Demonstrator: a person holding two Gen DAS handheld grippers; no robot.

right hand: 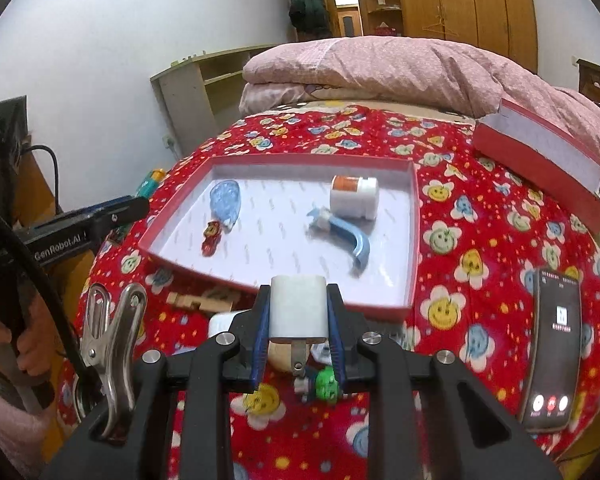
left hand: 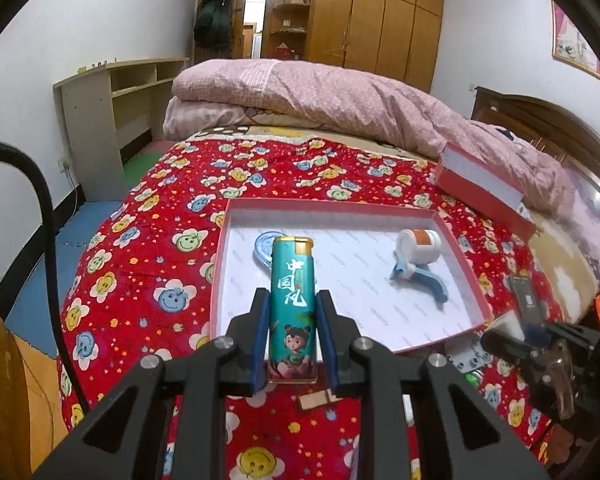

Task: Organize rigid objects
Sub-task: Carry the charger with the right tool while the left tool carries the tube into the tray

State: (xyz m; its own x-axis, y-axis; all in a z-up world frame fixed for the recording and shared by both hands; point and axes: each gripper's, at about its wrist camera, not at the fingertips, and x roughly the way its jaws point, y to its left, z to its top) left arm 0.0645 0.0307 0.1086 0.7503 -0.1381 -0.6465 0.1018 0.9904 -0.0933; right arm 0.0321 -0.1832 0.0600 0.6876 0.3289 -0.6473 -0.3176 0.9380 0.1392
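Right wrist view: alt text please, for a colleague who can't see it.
The right claw grips a white plug adapter above a red flowered bedspread, just short of an open red box holding a white bottle, a blue tool and small trinkets. A phone lies right.

The lighter [left hand: 292,308] at frame centre is glossy printed plastic with a gold metallic cap. The charger plug [right hand: 298,307] is smooth matt white plastic with a metal prong. The tray [right hand: 414,240] looks like red cardboard lined with white paper. The bedspread [left hand: 148,248] is soft printed cloth. The clip [right hand: 112,344] at lower left is shiny metal.
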